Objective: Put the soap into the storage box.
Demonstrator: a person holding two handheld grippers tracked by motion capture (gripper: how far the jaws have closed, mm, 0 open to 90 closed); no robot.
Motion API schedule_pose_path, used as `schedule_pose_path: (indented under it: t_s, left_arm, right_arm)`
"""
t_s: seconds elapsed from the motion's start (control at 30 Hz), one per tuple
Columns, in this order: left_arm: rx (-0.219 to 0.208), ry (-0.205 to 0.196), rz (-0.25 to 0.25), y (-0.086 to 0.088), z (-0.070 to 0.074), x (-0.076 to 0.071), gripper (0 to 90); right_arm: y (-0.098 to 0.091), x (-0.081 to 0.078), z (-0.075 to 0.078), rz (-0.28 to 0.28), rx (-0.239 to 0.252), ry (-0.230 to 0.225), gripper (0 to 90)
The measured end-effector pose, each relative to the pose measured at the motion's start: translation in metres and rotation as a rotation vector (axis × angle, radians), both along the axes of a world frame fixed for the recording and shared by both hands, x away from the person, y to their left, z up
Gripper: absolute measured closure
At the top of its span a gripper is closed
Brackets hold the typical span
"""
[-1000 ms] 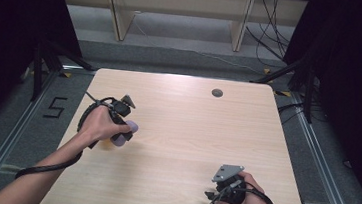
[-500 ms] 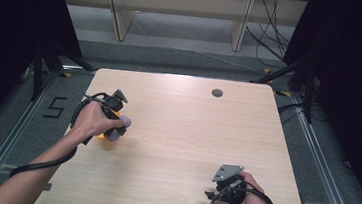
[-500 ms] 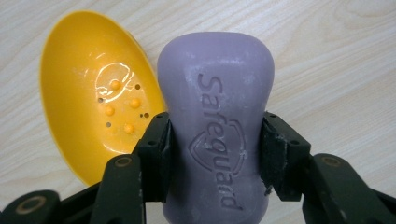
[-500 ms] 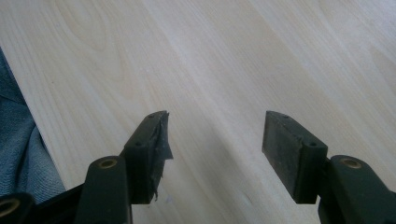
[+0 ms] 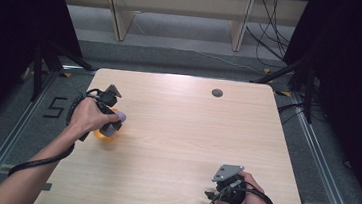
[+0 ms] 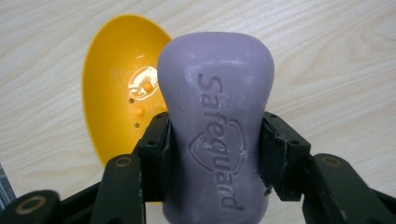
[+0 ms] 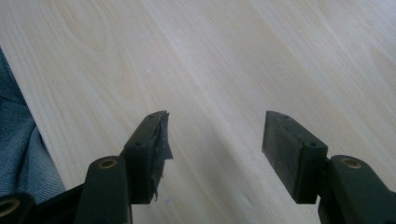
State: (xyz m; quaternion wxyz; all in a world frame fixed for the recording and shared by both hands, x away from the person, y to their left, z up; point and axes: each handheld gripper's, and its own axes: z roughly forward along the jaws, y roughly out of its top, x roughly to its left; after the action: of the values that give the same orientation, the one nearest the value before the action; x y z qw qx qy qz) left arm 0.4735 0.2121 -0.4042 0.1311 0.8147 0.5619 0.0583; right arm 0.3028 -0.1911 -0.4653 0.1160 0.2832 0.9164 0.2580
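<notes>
While your left gripper [image 6: 215, 154] pinches the purple soap bar [image 6: 215, 116] across its waist, long axis running up the frame, the yellow dish [image 6: 122, 98] lies just upper left of it on the counter [image 5: 191, 133]; your right gripper [image 7: 215, 144], jaws spread, holds nothing.

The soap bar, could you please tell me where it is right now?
The soap bar is clamped in the left gripper, just above the yellow dish; in the high view that is near the table's left edge.
</notes>
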Motion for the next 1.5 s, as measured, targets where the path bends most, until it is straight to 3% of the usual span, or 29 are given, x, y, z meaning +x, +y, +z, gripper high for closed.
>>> schedule_pose_path:
  t_s: [0.07, 0.13, 0.17, 0.27, 0.33, 0.53, 0.6, 0.63, 0.7, 0.77, 0.8, 0.83, 0.87, 0.93, 1.03, 1.07, 1.13, 1.5]
  left_arm:
    - [-0.005, -0.017, -0.002, 0.002, -0.002, 0.000, 49.0]
    - [0.003, -0.005, 0.019, 0.004, -0.001, 0.002, 49.1]
    - [0.003, -0.005, 0.019, 0.004, -0.001, 0.002, 49.0]
    - [0.005, -0.030, 0.032, 0.007, -0.003, 0.004, 49.1]
    - [0.021, -0.008, 0.034, 0.009, -0.001, 0.005, 49.1]
    - [0.024, -0.002, 0.065, 0.013, -0.005, 0.008, 49.1]
    - [0.040, -0.011, 0.035, 0.018, -0.006, 0.011, 49.1]
    - [0.027, -0.003, 0.078, 0.016, -0.007, 0.010, 49.0]
    - [0.047, -0.010, 0.045, 0.020, -0.008, 0.013, 49.0]
    - [0.047, -0.006, 0.050, 0.021, -0.008, 0.014, 49.0]
    - [0.033, 0.000, 0.089, 0.019, -0.009, 0.013, 49.0]
    - [0.047, -0.007, 0.077, 0.021, -0.009, 0.015, 49.0]
    - [0.040, 0.001, 0.098, 0.021, -0.010, 0.015, 49.0]
    - [0.058, -0.005, 0.062, 0.025, -0.011, 0.017, 49.0]
    - [0.049, -0.010, 0.070, 0.026, -0.013, 0.018, 49.0]
    - [0.031, -0.004, 0.109, 0.024, -0.014, 0.017, 49.0]
    - [0.052, -0.009, 0.070, 0.028, -0.014, 0.020, 49.0]
    - [0.046, -0.020, 0.087, 0.028, -0.020, 0.025, 49.0]
  right_arm:
    - [0.000, 0.000, 0.000, -0.002, -0.004, -0.002, 41.5]
    - [-0.001, 0.001, 0.000, 0.002, -0.021, -0.011, 41.5]
    - [0.000, 0.000, 0.000, -0.002, 0.000, 0.002, 41.5]
    - [0.000, 0.000, 0.000, -0.004, 0.001, 0.006, 41.5]
    - [0.000, 0.000, 0.000, -0.009, -0.001, 0.005, 41.5]
    - [0.000, 0.000, 0.000, -0.008, -0.001, 0.005, 41.4]
    - [0.000, 0.000, 0.000, -0.008, -0.001, 0.005, 41.4]
    - [-0.001, 0.000, 0.001, -0.005, -0.007, 0.018, 41.4]
    - [-0.001, -0.001, 0.001, -0.009, -0.009, 0.019, 41.4]
    - [-0.002, 0.000, 0.001, -0.002, -0.027, 0.006, 41.4]
    - [0.000, -0.001, 0.001, -0.012, -0.011, 0.015, 41.4]
    - [-0.001, -0.001, 0.001, -0.006, -0.007, 0.021, 41.4]
    - [-0.001, -0.001, 0.001, -0.007, -0.007, 0.020, 41.5]
    - [-0.001, -0.001, 0.001, -0.008, -0.008, 0.019, 41.4]
    - [-0.001, -0.001, 0.001, -0.008, -0.010, 0.019, 41.4]
    - [-0.001, -0.001, 0.001, -0.009, -0.010, 0.019, 41.4]
    - [-0.001, -0.001, 0.001, -0.008, -0.009, 0.018, 41.4]
    - [-0.002, 0.001, 0.001, 0.003, -0.024, 0.003, 41.4]
